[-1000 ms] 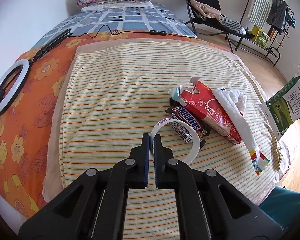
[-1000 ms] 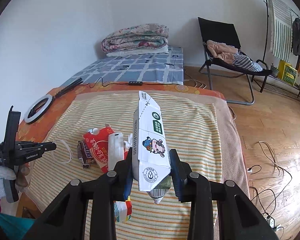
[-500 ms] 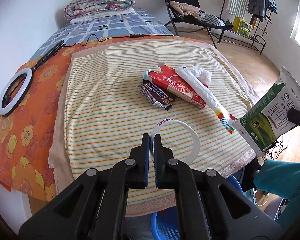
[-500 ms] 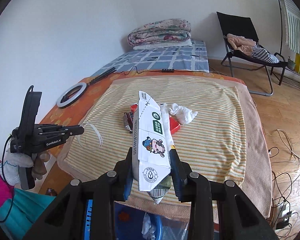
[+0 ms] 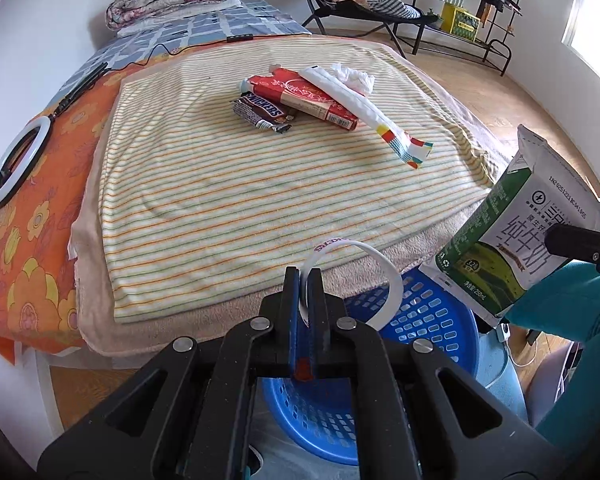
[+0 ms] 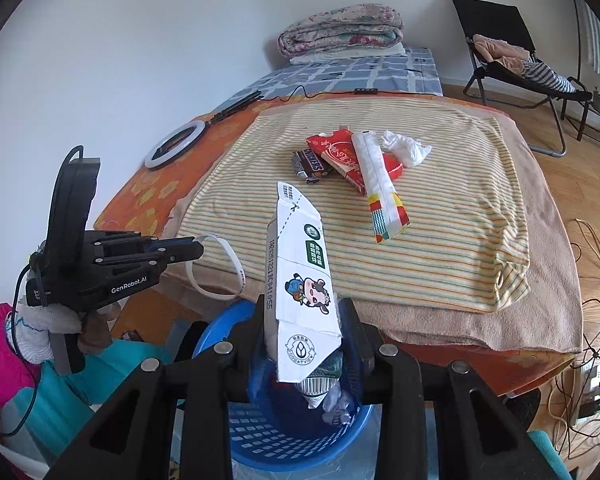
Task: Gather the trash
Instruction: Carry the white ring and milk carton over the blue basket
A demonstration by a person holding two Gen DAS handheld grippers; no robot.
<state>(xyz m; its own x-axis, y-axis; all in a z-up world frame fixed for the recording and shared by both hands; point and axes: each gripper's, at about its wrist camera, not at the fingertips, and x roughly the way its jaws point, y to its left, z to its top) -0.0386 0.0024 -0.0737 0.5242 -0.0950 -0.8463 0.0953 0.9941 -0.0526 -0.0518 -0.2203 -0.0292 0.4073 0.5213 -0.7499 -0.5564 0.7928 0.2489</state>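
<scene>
**Both grippers loaded, above the blue basket**

Landmark: blue basket (image 6: 300,444), on the floor at the near edge of the bed, crumpled white scrap visible inside.

Left of the basket: left gripper (image 6: 198,249), held in a hand (image 6: 96,326) wearing a white cuff, jaws closed flat on a thin white paper ring (image 6: 216,268). Ring hanging in a loop over the basket's left rim. Same grip from the left wrist view: left gripper (image 5: 305,288) pinched shut on the ring (image 5: 394,280), loop curling out to the right above the basket's (image 5: 432,316) mesh wall.

Directly over the basket: right gripper (image 6: 305,322) clamped on both sides of a milk carton (image 6: 300,272), white face with a cartoon cow turned up, barcode end pointing down into the basket. From the left wrist view, the carton (image 5: 516,236) green and white, tilted, just right of the basket.

Beyond the basket, on the striped blanket (image 6: 440,248): Snickers wrapper (image 6: 310,166), then red packet (image 6: 350,158) touching it, long white wrapper (image 6: 380,184) lying across the packet, crumpled tissue (image 6: 406,146) at the right end.

Far left of the basket, on the orange flowered sheet (image 6: 160,188): ring light (image 6: 174,145).
</scene>
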